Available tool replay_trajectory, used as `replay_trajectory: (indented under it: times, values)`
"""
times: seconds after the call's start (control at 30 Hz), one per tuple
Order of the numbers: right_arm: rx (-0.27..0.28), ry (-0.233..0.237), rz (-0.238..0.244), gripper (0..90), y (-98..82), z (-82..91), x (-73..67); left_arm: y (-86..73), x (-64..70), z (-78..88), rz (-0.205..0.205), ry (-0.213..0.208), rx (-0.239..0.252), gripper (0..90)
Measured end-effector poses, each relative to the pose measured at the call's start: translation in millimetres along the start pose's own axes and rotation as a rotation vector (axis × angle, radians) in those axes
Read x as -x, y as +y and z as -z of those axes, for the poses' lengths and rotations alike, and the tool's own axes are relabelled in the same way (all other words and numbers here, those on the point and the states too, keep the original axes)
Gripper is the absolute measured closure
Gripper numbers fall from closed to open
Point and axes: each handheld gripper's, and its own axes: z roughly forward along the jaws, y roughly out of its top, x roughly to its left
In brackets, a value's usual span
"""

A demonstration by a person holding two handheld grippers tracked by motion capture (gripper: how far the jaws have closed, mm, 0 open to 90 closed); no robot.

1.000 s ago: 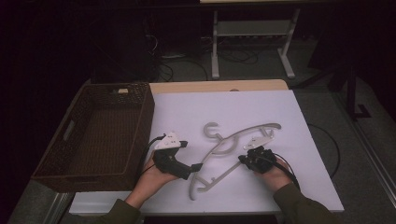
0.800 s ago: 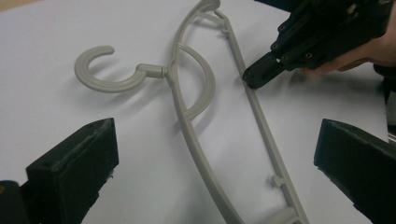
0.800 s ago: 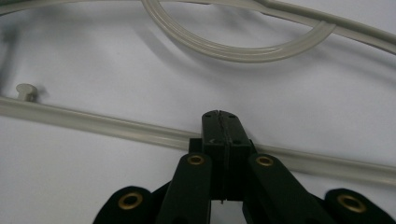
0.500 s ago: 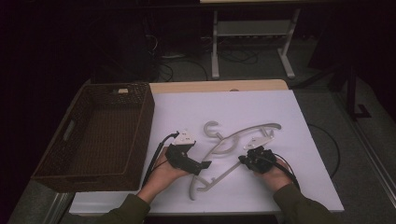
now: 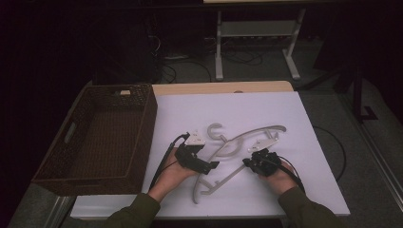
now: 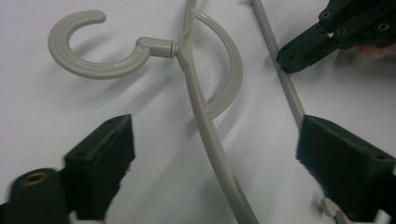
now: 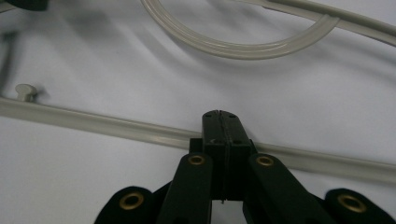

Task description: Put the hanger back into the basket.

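Note:
A grey plastic hanger lies flat on the white table, hook pointing to the far left. My left gripper is open and straddles the hanger's sloping arm. Its jaws have just been closing, and the pads stand clear of the arm on both sides. My right gripper is shut, nothing between its jaws. Its tip rests on the hanger's straight bottom bar, as the left gripper view confirms for the right gripper.
A dark wicker basket with nothing in it stands along the table's left side. Beyond the far edge are a white metal stand and floor cables. A black cable trails from the left gripper.
My left hand has slid right and down toward the hanger, and its jaws now stand on either side of the sloping arm. The right hand and the hanger have stayed put.

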Motion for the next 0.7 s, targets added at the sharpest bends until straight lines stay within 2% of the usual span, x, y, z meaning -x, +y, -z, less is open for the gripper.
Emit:
replay_trajectory:
  times: [0.1, 0.13, 0.23, 0.43, 0.7]
  values:
    - [-0.001, -0.001, -0.002, 89.7, 0.1, 0.0, -0.3, 1.3, -0.6, -4.7, 0.003, 0.005, -0.023, 17.6]
    - [-0.001, 0.0, -0.003, 89.7, 0.1, 0.0, -0.1, 2.1, -1.4, -7.1, -0.012, 0.01, -0.043, 19.5]
    - [-0.001, 0.0, -0.003, 89.7, 0.1, 0.0, -0.1, 3.1, -1.6, -12.1, -0.014, 0.02, -0.067, 25.3]
    - [-0.002, 0.004, -0.006, 89.7, 0.2, 0.1, 0.2, 4.8, -0.7, -16.6, -0.021, 0.025, -0.093, 38.1]
    - [-0.001, 0.004, -0.003, 89.7, -0.1, 0.0, 0.5, 6.6, 1.8, -24.6, -0.043, 0.049, -0.136, 50.5]
